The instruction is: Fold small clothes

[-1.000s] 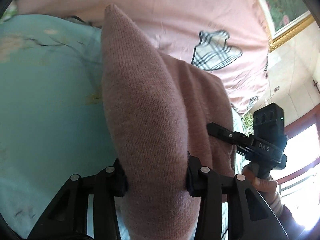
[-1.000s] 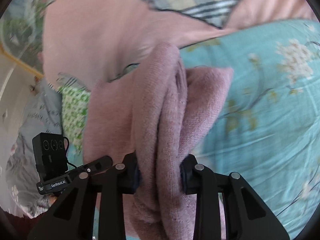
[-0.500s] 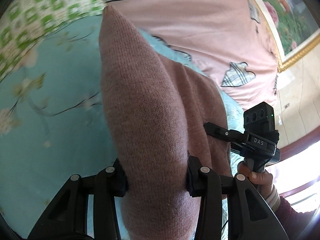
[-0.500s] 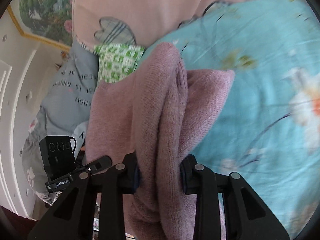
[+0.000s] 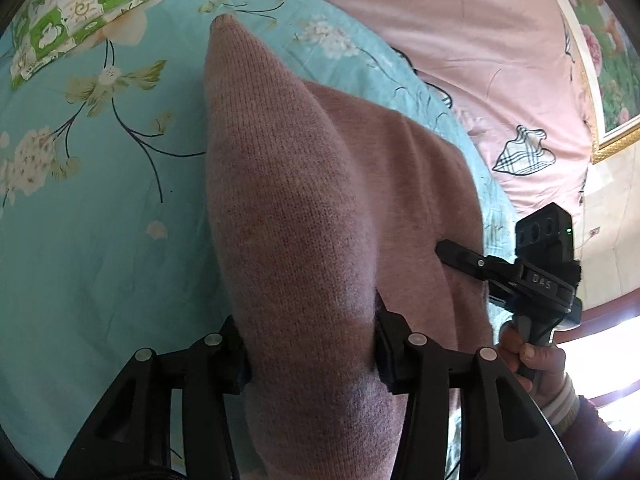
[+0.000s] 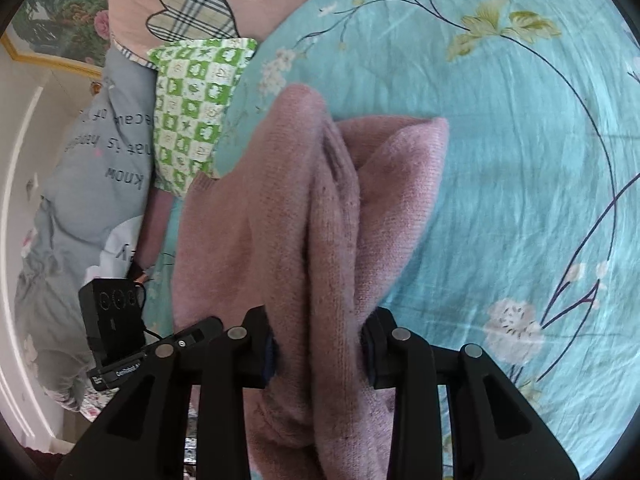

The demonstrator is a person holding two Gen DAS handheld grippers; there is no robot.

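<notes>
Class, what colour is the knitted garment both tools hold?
Dusty pink knitted garment; clearest in the left wrist view.

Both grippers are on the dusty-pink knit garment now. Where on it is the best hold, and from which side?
The dusty-pink knit garment is best held as now: the left gripper and right gripper each pinch a bunched edge. Come from the near edge, since the fabric drapes away over the turquoise floral bedsheet.

Bed w/ turquoise floral sheet [image 6: 500, 168]; pink quilt [image 5: 460, 40], green-check pillow [image 6: 192, 108], grey cushion [image 6: 80, 184] on it.
</notes>
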